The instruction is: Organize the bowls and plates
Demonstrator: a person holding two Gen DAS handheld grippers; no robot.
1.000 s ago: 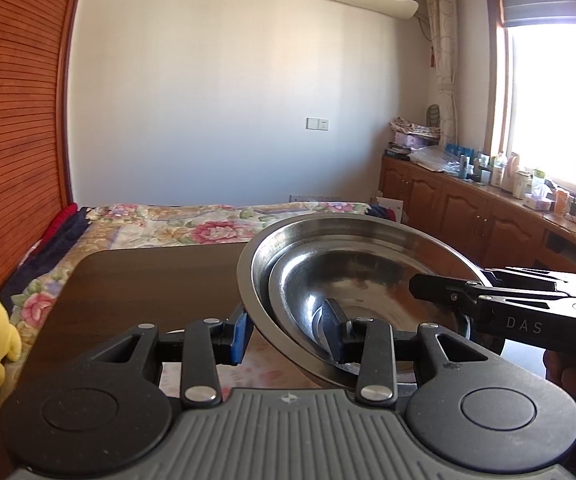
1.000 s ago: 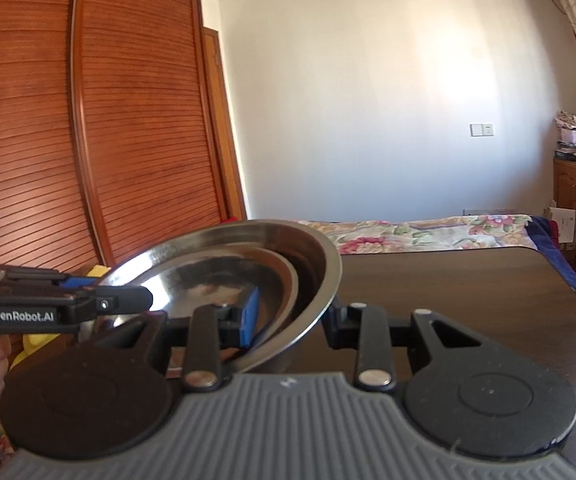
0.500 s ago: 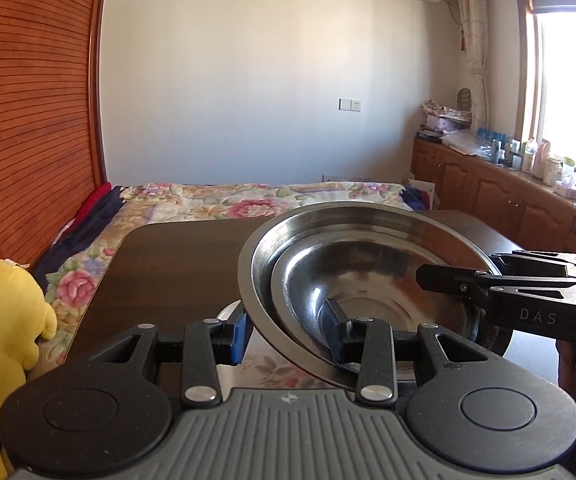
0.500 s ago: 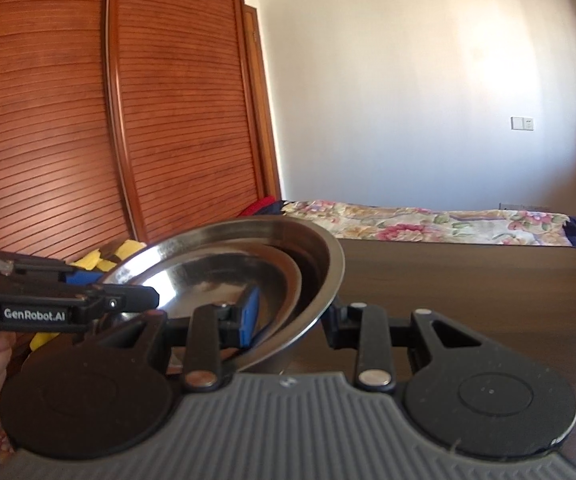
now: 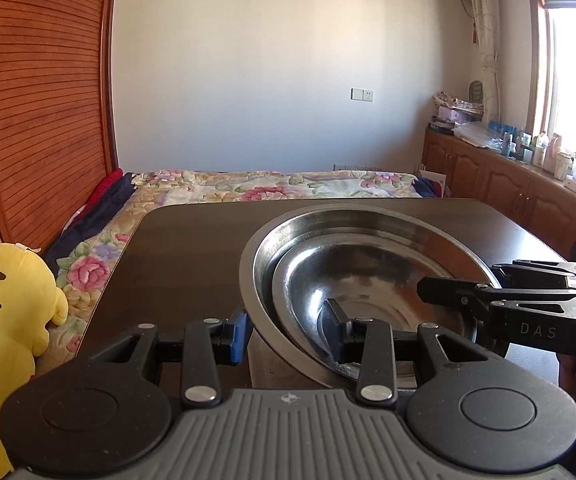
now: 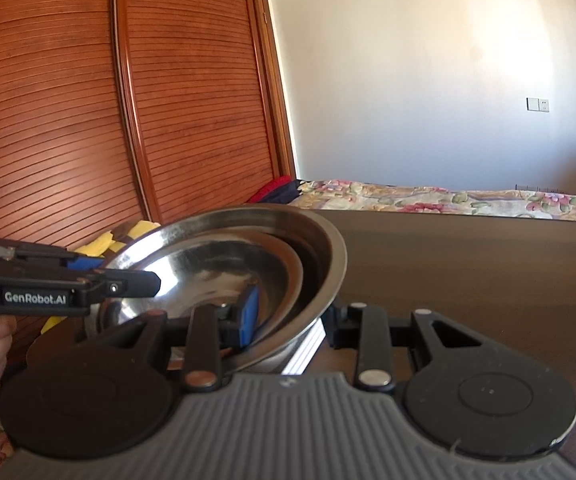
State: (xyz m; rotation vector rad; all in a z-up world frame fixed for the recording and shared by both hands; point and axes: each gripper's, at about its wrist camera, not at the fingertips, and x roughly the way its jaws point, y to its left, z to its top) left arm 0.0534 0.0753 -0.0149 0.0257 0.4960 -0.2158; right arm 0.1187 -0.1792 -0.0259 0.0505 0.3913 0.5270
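Two nested steel bowls (image 5: pixel 367 276) hang over the dark table (image 5: pixel 192 248), carried between both tools. On the near-left rim the left gripper (image 5: pixel 288 330) is clamped narrowly across the wall; opposite, the right gripper (image 6: pixel 291 316) pinches the far rim likewise. Judged a carry-and-set-down step: next, lower both sides evenly, then release together.

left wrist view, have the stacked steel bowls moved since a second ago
Yes. The nested steel bowls, clamped between both grippers, now sit lower and farther forward over the dark table, whose far edge has risen above their rim.
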